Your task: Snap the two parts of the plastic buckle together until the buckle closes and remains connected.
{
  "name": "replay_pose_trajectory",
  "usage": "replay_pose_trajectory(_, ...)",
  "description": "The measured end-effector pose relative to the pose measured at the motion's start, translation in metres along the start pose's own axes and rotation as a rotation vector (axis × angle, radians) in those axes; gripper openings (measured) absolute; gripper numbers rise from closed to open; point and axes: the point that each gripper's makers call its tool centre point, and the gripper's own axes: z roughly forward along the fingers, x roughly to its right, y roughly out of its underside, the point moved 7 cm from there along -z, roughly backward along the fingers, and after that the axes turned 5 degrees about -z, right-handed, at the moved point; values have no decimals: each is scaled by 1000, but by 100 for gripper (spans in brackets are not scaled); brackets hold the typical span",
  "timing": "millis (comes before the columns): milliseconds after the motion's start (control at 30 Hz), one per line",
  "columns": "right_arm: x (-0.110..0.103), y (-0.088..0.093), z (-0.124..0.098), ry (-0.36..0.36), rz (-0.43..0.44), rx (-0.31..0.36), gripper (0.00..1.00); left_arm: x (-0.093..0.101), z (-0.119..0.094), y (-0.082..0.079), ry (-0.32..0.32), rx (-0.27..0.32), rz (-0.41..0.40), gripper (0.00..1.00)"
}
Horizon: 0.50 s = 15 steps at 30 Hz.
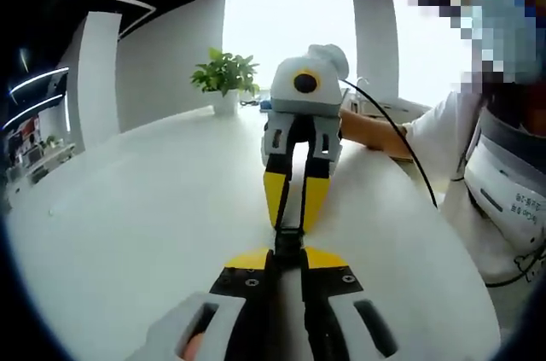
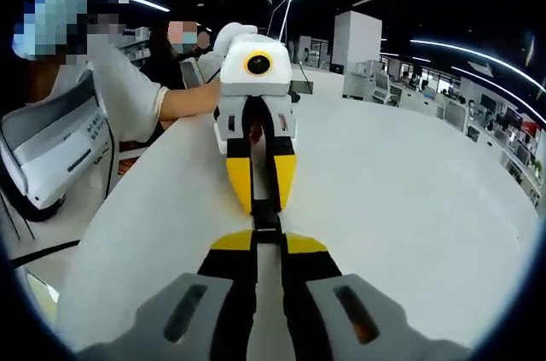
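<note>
A black plastic buckle (image 1: 288,241) hangs above the white table (image 1: 145,207), between two grippers that face each other tip to tip. My left gripper (image 1: 287,259) rises from the bottom of the left gripper view, its yellow-tipped jaws shut on the buckle's near end. My right gripper (image 1: 290,223) comes in opposite it, shut on the far end. In the right gripper view the buckle (image 2: 266,223) again sits between my right gripper (image 2: 267,246) and my left gripper (image 2: 263,203). The jaws hide the seam, so I cannot tell whether the two parts are locked.
A person in white sleeves (image 1: 426,126) stands at the table's edge, with a black cable (image 1: 408,152) running from the right gripper. A potted plant (image 1: 224,78) stands at the far end of the table. Office desks (image 2: 409,88) lie beyond the table (image 2: 409,199).
</note>
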Motion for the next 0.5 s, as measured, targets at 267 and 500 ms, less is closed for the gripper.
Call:
replay_pose_trajectory(267, 3, -3, 5, 9, -10, 2, 10, -1, -1, 0, -7, 10, 3, 11)
replay_pose_trajectory(500, 7, -4, 9, 17, -16, -1, 10, -3, -2, -1, 3, 11, -5, 11)
